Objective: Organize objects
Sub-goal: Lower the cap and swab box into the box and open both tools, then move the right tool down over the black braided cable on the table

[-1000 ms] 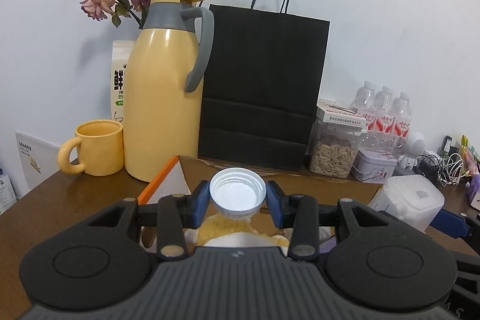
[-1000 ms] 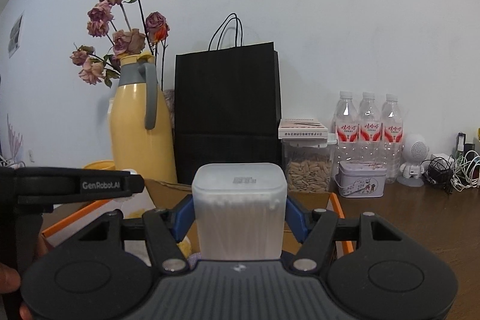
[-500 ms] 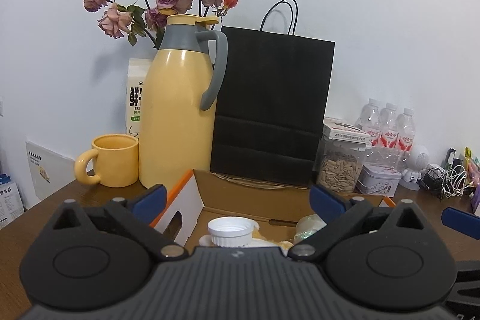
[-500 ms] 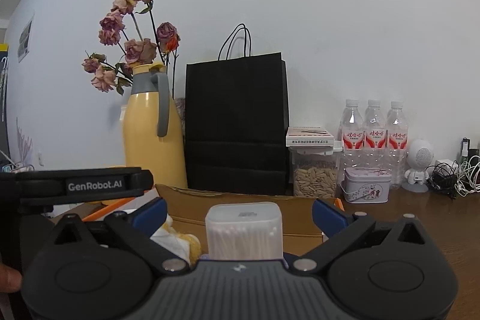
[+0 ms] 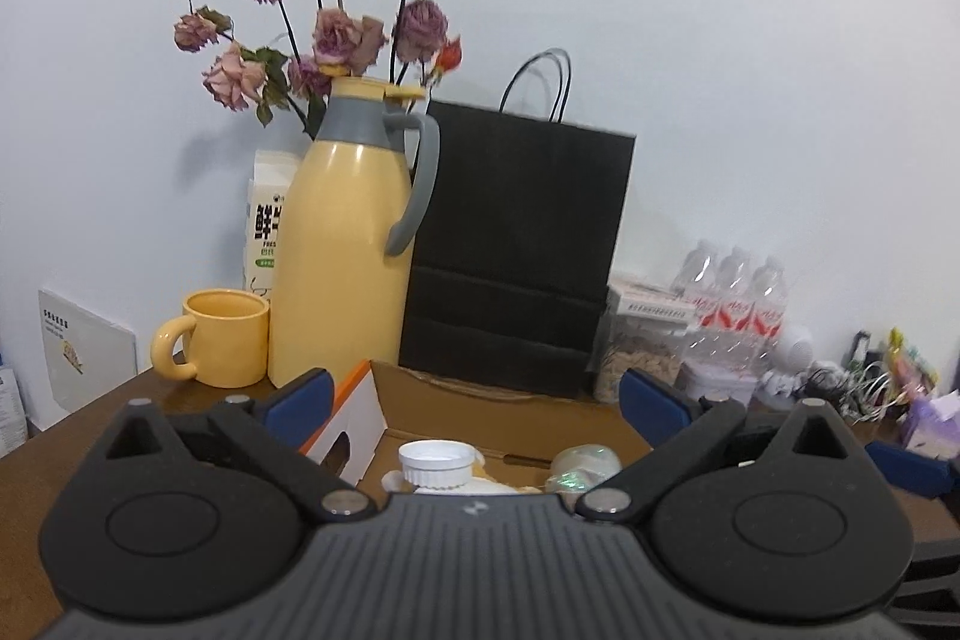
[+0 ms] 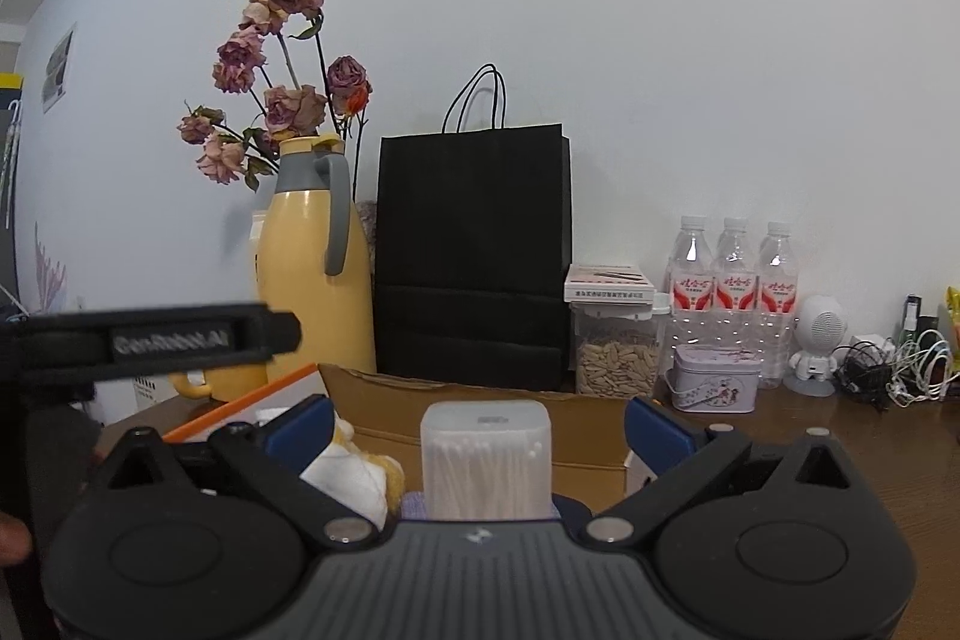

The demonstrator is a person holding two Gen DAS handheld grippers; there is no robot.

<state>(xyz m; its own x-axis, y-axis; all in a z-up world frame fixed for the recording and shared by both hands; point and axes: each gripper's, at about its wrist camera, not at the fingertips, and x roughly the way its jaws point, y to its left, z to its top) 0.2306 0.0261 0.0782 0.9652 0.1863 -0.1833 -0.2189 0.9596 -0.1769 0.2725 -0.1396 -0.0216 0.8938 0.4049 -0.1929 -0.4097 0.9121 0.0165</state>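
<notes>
Pale wall fills the upper half of both views, with a brown wooden table (image 5: 90, 418) along the lower left of the left wrist frame. From left to right along the back stand a yellow mug (image 5: 225, 337), a yellow thermos jug (image 5: 342, 250) with dried roses (image 5: 336, 34) behind it, a black paper bag (image 5: 516, 256), a jar of seeds (image 6: 618, 358), a small printed tin (image 6: 714, 385) and three water bottles (image 6: 735, 292).

At lower centre sits an open cardboard box (image 5: 480, 406). In the left wrist view a white-capped bottle (image 5: 436, 463) stands inside it, between the blue pads of the left gripper (image 5: 474, 400), whose fingers are spread wide and touch nothing. In the right wrist view a frosted cotton swab container (image 6: 486, 454) stands upright in the box, at bottom centre; the right gripper (image 6: 480, 424) also has its fingers wide apart, clear of the container's sides.
</notes>
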